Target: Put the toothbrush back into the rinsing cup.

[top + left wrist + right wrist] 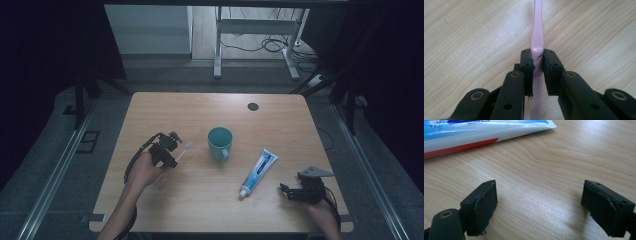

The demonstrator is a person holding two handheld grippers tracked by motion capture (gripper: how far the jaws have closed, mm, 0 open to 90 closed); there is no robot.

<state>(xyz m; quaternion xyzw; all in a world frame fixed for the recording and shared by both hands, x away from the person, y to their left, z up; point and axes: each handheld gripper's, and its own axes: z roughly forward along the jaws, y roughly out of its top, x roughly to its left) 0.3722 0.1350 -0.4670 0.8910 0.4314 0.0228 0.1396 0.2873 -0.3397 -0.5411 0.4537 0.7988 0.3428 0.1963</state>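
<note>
Dim surroundings frame the pale wooden table [280, 120], where a pink plastic toothbrush [537, 37] is clamped by the left gripper [537, 61] beside a teal ceramic mug [220, 143]; the right gripper [539, 207] is held spread wide near a blue-and-white toothpaste tube [258, 172].

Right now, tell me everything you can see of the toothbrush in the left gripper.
The toothbrush is pale pink, glossy plastic by the look of it, with a slim neck that widens into a ribbed handle. The left gripper is shut on the handle, pads pressing both sides. In the high view its whitish bristle head points toward the teal mug without touching it, and it is held just above the wooden table. Nothing else touches it.
</note>
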